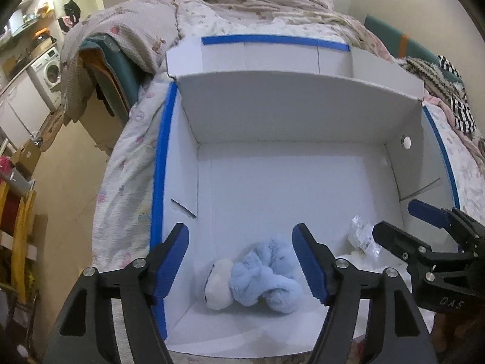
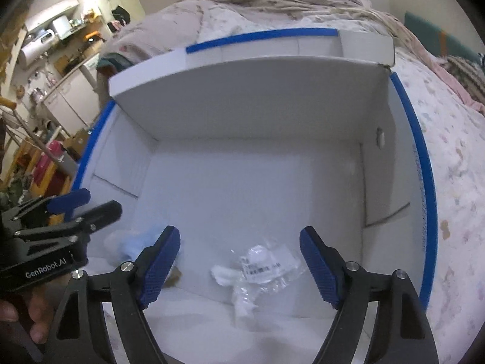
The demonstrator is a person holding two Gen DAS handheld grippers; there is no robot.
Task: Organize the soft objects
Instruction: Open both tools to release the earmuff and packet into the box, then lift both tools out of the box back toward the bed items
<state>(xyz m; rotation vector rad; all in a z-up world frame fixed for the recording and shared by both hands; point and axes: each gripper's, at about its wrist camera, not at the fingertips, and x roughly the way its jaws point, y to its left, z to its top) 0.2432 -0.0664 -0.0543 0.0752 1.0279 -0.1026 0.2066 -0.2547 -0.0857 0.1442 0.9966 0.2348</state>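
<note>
A white box with blue-taped rims (image 1: 160, 157) (image 2: 424, 163) stands open on a bed. A light blue and cream plush toy (image 1: 257, 279) lies on the box floor near its front left corner; it shows partly in the right wrist view (image 2: 136, 242). A white soft item in a clear plastic bag (image 2: 257, 270) lies near the front right, also in the left wrist view (image 1: 362, 236). My left gripper (image 1: 241, 261) is open above the plush toy, apart from it. My right gripper (image 2: 239, 265) is open above the bagged item, not touching it.
The box's far flap (image 1: 297, 88) stands up at the back. Rumpled quilts (image 1: 242, 3) and striped cloth (image 1: 454, 91) lie on the bed behind and to the right. A washing machine (image 1: 48, 69) and shelves with clutter stand at the left.
</note>
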